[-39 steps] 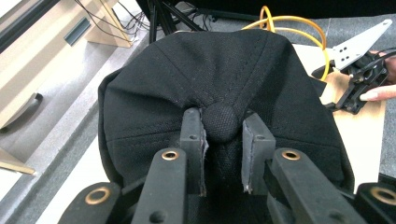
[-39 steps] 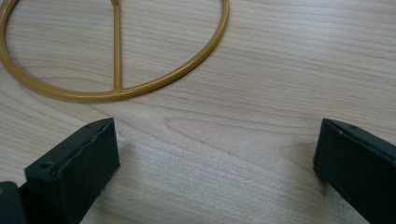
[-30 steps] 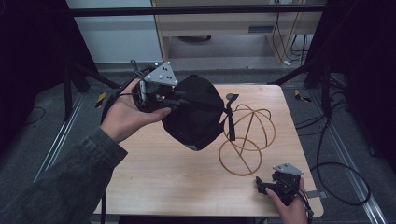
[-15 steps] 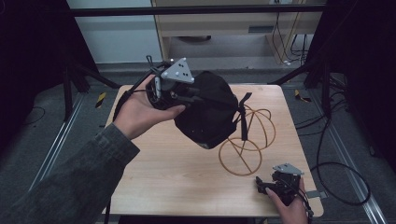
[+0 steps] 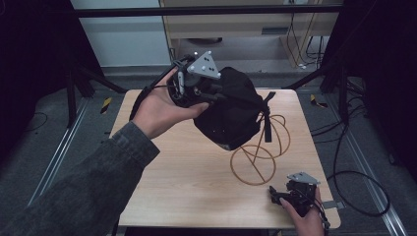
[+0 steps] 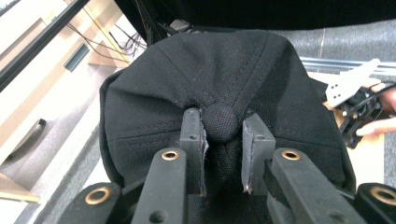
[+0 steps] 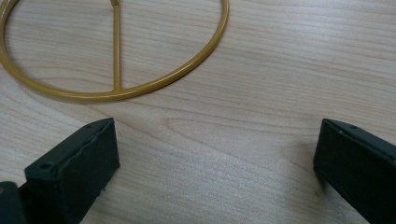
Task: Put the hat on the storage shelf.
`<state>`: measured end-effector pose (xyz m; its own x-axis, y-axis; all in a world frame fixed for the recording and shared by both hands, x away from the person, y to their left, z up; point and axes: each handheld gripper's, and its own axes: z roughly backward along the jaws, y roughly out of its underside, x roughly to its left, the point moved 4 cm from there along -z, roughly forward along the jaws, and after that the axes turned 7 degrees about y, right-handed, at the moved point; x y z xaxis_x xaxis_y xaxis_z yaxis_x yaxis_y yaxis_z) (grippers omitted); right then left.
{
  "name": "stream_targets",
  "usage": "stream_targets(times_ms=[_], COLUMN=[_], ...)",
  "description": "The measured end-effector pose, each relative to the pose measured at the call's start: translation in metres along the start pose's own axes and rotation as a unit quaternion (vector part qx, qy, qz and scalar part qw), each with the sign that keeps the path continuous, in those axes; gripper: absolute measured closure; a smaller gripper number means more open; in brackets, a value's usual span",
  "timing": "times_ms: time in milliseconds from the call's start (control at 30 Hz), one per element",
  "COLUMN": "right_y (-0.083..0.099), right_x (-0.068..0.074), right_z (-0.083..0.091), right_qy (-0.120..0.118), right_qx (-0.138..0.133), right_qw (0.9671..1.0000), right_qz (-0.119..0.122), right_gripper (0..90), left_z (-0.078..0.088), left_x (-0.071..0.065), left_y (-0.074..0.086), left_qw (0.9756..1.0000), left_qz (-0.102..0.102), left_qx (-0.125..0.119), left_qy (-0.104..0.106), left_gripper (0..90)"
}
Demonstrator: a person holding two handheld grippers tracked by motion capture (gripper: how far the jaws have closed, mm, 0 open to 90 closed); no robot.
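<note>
A black cap point(image 5: 231, 110) hangs in the air over the table's far middle, carried by my left gripper point(image 5: 209, 93). In the left gripper view my left gripper point(image 6: 222, 135) is shut on the cap point(image 6: 196, 88), its pads pinching the crown button point(image 6: 221, 122). A gold wire stand point(image 5: 260, 147) with a round base ring and a looped top stands on the table right of and below the cap. My right gripper point(image 5: 282, 195) rests low at the table's near right corner. In the right gripper view it point(image 7: 215, 163) stands open over bare wood, with the stand's base ring point(image 7: 140, 86) just ahead.
The wooden table point(image 5: 187, 182) has its near edge close to my right hand. A black frame with legs and rails surrounds it, and cables point(image 5: 354, 172) trail on the floor to the right. A wooden cabinet point(image 5: 236, 24) stands behind.
My left gripper has carried the cap to the right and a little upward, so it now hangs nearer the wire stand's top. My right gripper has not moved.
</note>
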<state>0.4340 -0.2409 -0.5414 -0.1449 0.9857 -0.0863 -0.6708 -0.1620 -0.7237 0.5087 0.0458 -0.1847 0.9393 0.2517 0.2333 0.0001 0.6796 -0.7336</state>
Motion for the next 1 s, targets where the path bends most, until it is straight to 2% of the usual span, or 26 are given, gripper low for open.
stream_targets(times_ms=[333, 533, 1000], right_y=[0.000, 0.000, 0.000], right_x=[0.000, 0.000, 0.000], right_z=[0.000, 0.000, 0.000], right_qy=[0.000, 0.000, 0.000], right_qx=[0.000, 0.000, 0.000], right_qw=[1.0000, 1.0000, 1.0000], right_qz=[0.000, 0.000, 0.000], right_gripper=[0.3, 0.3, 0.3], left_z=[0.001, -0.007, -0.044], left_x=[-0.001, -0.004, -0.010], left_y=[-0.012, -0.022, -0.042], left_qw=[1.0000, 0.9999, 0.9993], left_qz=[-0.006, -0.013, -0.021], left_qx=[-0.005, -0.004, 0.001], left_qy=[-0.001, 0.006, 0.030], left_gripper=[73.7, 73.7, 73.7])
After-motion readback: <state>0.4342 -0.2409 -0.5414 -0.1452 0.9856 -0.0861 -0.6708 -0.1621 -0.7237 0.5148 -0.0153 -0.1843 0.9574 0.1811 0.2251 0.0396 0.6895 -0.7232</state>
